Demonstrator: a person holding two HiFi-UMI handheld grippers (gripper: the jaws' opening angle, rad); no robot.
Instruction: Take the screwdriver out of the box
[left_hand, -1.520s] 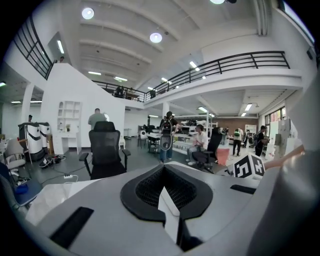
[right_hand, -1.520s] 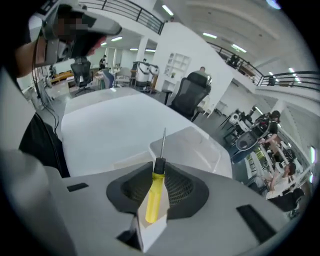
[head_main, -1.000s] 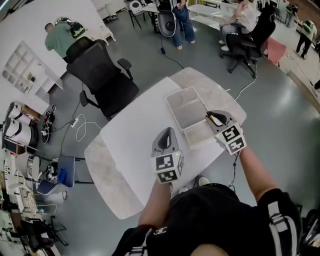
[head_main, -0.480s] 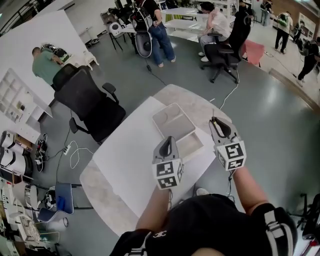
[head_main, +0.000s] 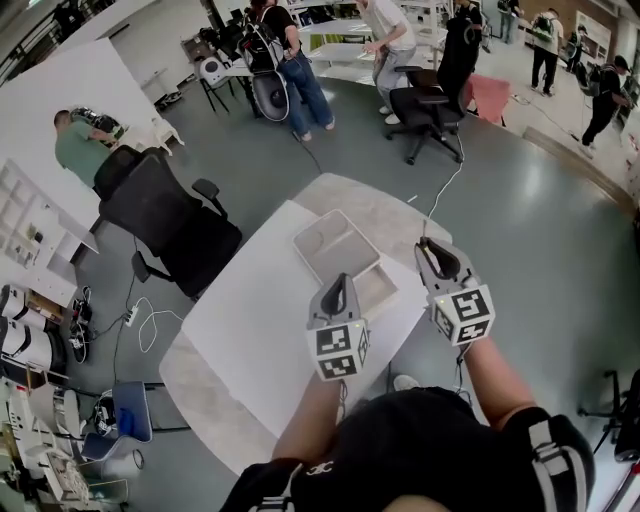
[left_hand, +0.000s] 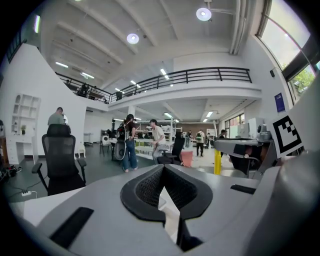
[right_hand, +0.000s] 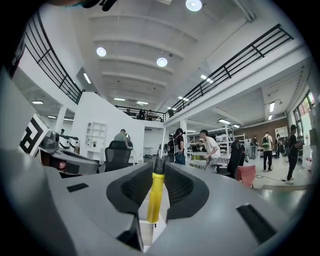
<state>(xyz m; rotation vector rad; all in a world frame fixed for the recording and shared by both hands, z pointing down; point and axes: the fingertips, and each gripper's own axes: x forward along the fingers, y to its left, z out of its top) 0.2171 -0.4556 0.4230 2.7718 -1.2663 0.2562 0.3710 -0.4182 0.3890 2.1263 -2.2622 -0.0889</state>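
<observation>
The open pale grey box (head_main: 331, 243) lies on the white table (head_main: 260, 320), lid part at the far side and tray part (head_main: 378, 290) nearer me. My right gripper (head_main: 432, 248) hangs to the right of the box, near the table's right edge, shut on the screwdriver. The screwdriver's yellow handle (right_hand: 154, 196) stands between the jaws in the right gripper view, and its thin metal shaft (right_hand: 162, 142) points out past the tips. My left gripper (head_main: 338, 281) hovers at the near edge of the tray, its jaws (left_hand: 162, 170) shut with nothing in them.
A black office chair (head_main: 165, 215) stands left of the table. Several people stand or sit at desks at the back (head_main: 290, 60). Cables (head_main: 440, 195) run over the grey floor. The table's right edge is directly under the right gripper.
The right gripper has moved from above the box's right side to the right, clear of the box, with the screwdriver still in it. The left gripper has hardly shifted.
</observation>
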